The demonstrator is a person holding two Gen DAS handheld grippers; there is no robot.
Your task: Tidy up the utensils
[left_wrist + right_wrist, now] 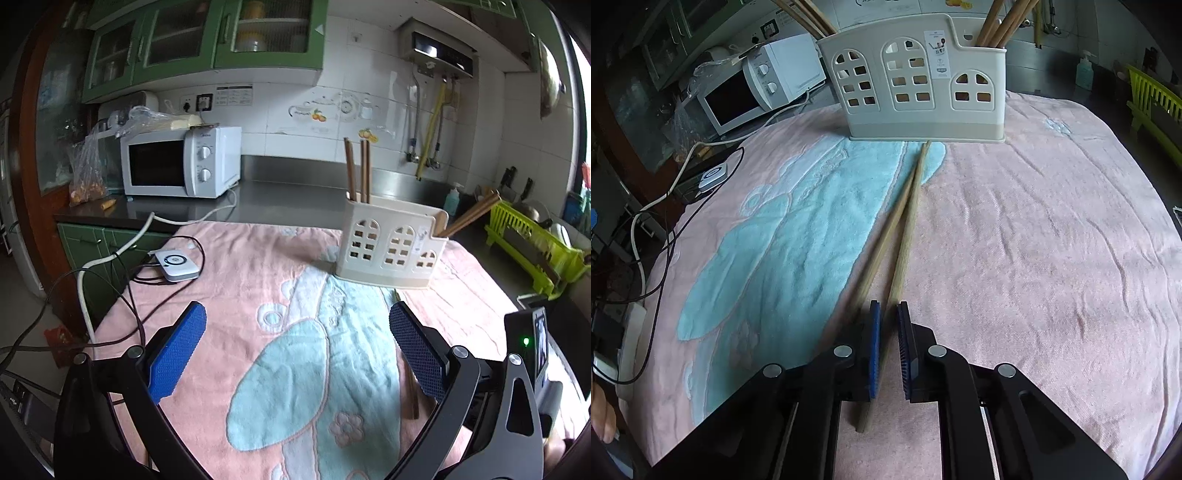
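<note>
Here the right gripper lies low over the pink towel, its blue pads narrowed around one of two wooden chopsticks; contact is unclear. Both run toward twelve o'clock, tips meeting at the cream holder. The left gripper hovers with fingers spread wide, empty; the holder stands at one o'clock, with three upright sticks.

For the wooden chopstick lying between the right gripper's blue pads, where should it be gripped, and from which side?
Grip the right-hand wooden chopstick at its thick near end, from above, pads on its two long sides: it lies flat on the towel, diverging from its neighbour there. The right gripper already straddles it.
</note>
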